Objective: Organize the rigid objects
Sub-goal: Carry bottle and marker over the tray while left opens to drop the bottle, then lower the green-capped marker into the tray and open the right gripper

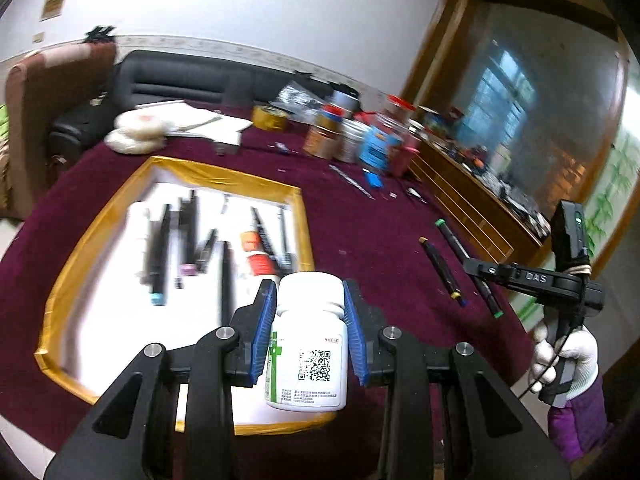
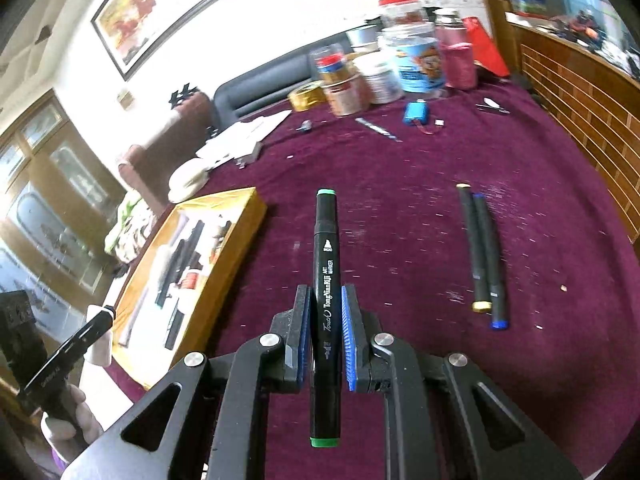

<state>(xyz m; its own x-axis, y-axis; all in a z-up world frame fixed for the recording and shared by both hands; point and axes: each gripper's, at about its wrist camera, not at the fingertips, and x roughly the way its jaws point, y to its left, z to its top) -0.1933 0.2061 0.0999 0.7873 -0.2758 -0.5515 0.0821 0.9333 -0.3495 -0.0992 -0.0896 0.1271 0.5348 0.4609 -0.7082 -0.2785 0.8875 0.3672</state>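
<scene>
White pill bottle (image 1: 308, 340), upright in my left gripper (image 1: 309, 332) above the gold-edged tray (image 1: 76, 248), shows only in the left view. My right gripper (image 2: 325, 336) clamps a green-capped marker (image 2: 326, 300), lengthwise, tip pointing far.

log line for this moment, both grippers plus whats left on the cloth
left gripper: holds white bottle | right gripper: holds green-capped marker | two markers on cloth

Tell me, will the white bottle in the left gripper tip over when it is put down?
Probably stable: the white bottle looks squat with a flat base. Its smooth plastic may slip. It is likely light and rigid.
</scene>
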